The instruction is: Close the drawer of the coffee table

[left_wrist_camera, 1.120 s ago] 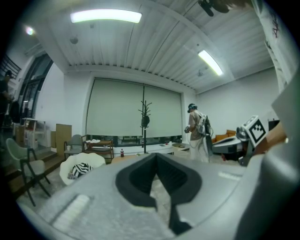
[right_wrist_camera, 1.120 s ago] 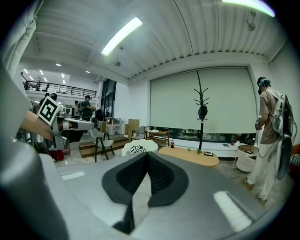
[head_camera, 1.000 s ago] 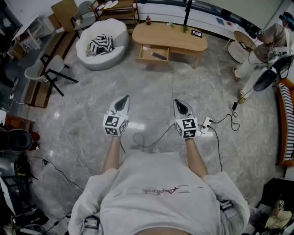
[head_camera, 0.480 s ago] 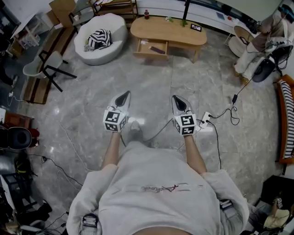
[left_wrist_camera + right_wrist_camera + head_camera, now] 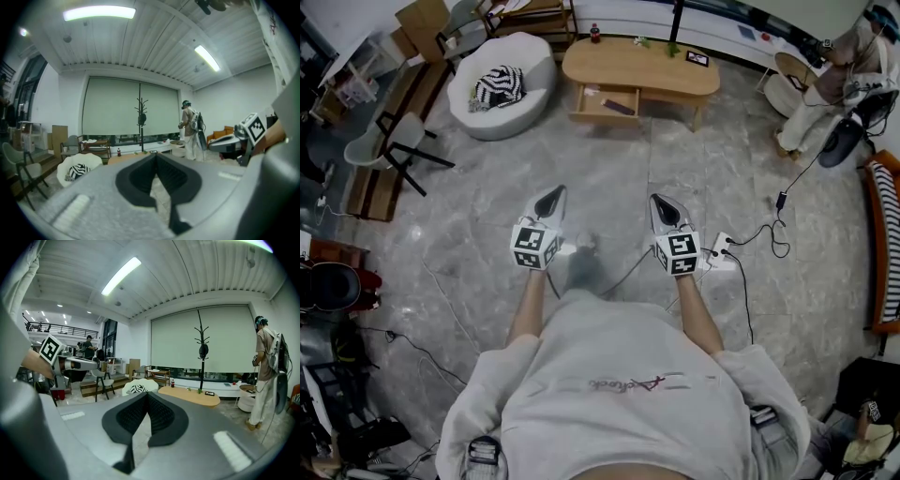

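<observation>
The light wooden coffee table (image 5: pixel 640 67) stands far across the room, and its drawer (image 5: pixel 607 103) is pulled out toward me with a dark item inside. My left gripper (image 5: pixel 551 199) and right gripper (image 5: pixel 664 208) are held side by side in front of my body, both pointing at the table and far short of it. Each is shut, with nothing between its pads. The left gripper view shows my left gripper (image 5: pixel 156 157) with its tips together. Past my right gripper (image 5: pixel 146 394) in the right gripper view lies the coffee table (image 5: pixel 190 396).
A white beanbag seat (image 5: pixel 520 56) with a striped cushion sits left of the table, and a grey chair (image 5: pixel 398 150) stands further left. A power strip (image 5: pixel 722 255) with cables lies on the marble floor to my right. A person (image 5: pixel 825 89) stands at far right beside an orange sofa (image 5: pixel 881 244).
Both grippers have drifted slightly forward and stayed shut. The coffee table now sits higher and a little further left in the head view. A foot has appeared between the grippers.
</observation>
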Motion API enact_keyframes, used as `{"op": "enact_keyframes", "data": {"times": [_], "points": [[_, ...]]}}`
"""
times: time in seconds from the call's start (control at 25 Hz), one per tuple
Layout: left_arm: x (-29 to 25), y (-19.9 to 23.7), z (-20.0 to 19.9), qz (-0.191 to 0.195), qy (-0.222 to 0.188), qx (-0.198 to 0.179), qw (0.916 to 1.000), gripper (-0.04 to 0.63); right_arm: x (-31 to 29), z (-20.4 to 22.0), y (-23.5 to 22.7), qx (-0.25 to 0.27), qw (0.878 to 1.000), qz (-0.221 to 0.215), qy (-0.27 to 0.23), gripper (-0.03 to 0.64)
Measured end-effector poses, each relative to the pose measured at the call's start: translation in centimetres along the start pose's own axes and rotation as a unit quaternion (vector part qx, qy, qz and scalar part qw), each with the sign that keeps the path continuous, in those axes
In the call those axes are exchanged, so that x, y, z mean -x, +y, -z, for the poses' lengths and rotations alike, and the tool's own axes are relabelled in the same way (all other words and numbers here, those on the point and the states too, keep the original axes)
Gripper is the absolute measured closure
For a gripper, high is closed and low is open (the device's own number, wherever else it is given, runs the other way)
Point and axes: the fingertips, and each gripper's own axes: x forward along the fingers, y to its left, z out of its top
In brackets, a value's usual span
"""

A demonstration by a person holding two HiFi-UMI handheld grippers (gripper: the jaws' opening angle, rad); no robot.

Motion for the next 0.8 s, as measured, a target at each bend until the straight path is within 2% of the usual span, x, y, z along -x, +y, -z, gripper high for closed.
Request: {"op": "enact_keyframes", "data": {"times": [0.28,0.56,0.8], "points": [[-4.1,2.7,0.1,0.009,0.0,0.007,0.9999,0.594,-3.9,-0.7,-1.9,0.006,1.0,0.005,0.007,0.611],[-9.9,7.4,0.3,0.019,-0.005,0.017,0.9997,0.594,-10.2,-1.6,-4.4,0.013,1.0,0.015,0.013,0.611],[-15.3,11.8,-1.4,0.031,-0.007,0.021,0.9993,0.594,-16.0,-3.9,-6.8,0.017,0.999,0.024,0.024,0.611]]}}
